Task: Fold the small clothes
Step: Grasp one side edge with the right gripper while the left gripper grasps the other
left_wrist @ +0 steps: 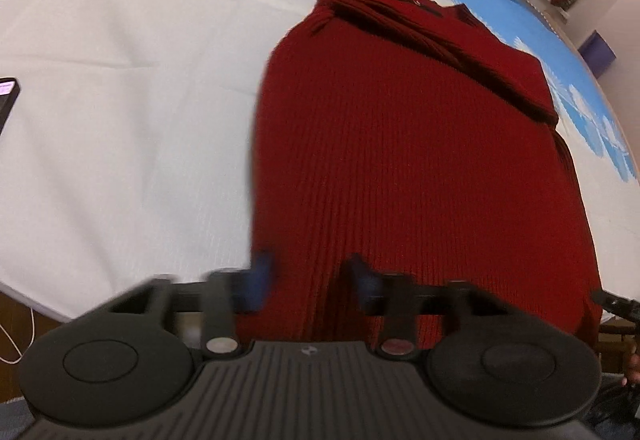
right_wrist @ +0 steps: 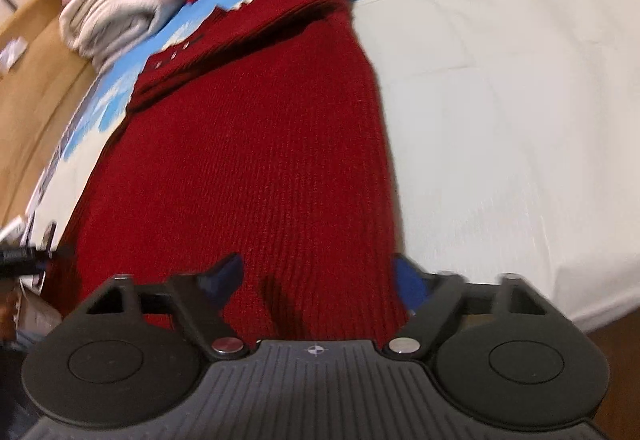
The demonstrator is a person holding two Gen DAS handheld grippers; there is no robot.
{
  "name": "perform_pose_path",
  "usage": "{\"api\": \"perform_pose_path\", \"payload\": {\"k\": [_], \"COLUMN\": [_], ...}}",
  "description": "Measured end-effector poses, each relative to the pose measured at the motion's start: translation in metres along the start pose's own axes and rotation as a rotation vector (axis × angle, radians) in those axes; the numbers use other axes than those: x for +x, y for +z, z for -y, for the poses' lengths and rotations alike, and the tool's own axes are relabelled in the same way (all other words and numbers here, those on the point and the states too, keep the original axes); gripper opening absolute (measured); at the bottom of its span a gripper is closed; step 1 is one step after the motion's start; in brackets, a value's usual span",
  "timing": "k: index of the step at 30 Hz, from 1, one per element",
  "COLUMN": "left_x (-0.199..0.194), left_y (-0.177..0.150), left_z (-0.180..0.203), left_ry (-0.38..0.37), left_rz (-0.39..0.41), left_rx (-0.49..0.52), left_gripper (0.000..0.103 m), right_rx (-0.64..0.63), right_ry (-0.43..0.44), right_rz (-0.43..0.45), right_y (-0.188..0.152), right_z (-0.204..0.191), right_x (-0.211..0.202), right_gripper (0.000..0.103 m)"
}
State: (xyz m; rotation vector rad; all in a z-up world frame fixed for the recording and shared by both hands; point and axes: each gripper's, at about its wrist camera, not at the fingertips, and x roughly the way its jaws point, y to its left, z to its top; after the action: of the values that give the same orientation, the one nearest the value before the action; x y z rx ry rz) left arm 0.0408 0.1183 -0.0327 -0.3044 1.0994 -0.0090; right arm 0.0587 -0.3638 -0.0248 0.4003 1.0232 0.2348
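Left wrist view: dark red ribbed sweater [left_wrist: 420,159] flat on white-blue bedsheet [left_wrist: 120,99]; left gripper [left_wrist: 310,280] spread over near hem's left corner. Right gripper [right_wrist: 320,276] spread, straddling hem's right corner.

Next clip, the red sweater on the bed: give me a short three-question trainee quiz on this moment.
1. True or false: the dark red knit sweater lies on the white and blue bedsheet with its sleeves folded across the upper body.
2. Which edge of the sweater does the left hand-held gripper straddle? A collar, B hem, C cuff.
3. Fill in: both the left and the right hand-held gripper have their jaws ____.

Key: 1 true; 2 B; 3 open.
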Motion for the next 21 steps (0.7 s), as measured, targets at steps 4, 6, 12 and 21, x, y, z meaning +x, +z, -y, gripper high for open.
{"api": "perform_pose_path", "payload": {"k": [4,6,12,21], "left_x": [-0.008,-0.017,-0.053,-0.096], "left_y": [-0.012,-0.018,-0.038,-0.067], "left_z": [-0.008,-0.009,-0.011,-0.003], "left_ry": [-0.003,-0.008,-0.096,-0.235], "left_rz": [0.039,0.060,0.086,0.050], "left_rx": [-0.106,-0.125,-0.160,-0.139], "left_gripper": [0.011,0.010,0.010,0.010], "right_rx": [0.090,0.109,0.163,0.234], "right_ry": [-0.027,-0.043,-0.010,0.058], "right_rz": [0.033,0.060,0.160,0.153], "right_y": [-0.009,-0.013,-0.028,-0.048], "right_z": [0.004,0.002,-0.003,-0.009], "right_x": [-0.005,-0.010,-0.045,-0.106], "right_gripper": [0.020,0.019,0.018,0.018]}}
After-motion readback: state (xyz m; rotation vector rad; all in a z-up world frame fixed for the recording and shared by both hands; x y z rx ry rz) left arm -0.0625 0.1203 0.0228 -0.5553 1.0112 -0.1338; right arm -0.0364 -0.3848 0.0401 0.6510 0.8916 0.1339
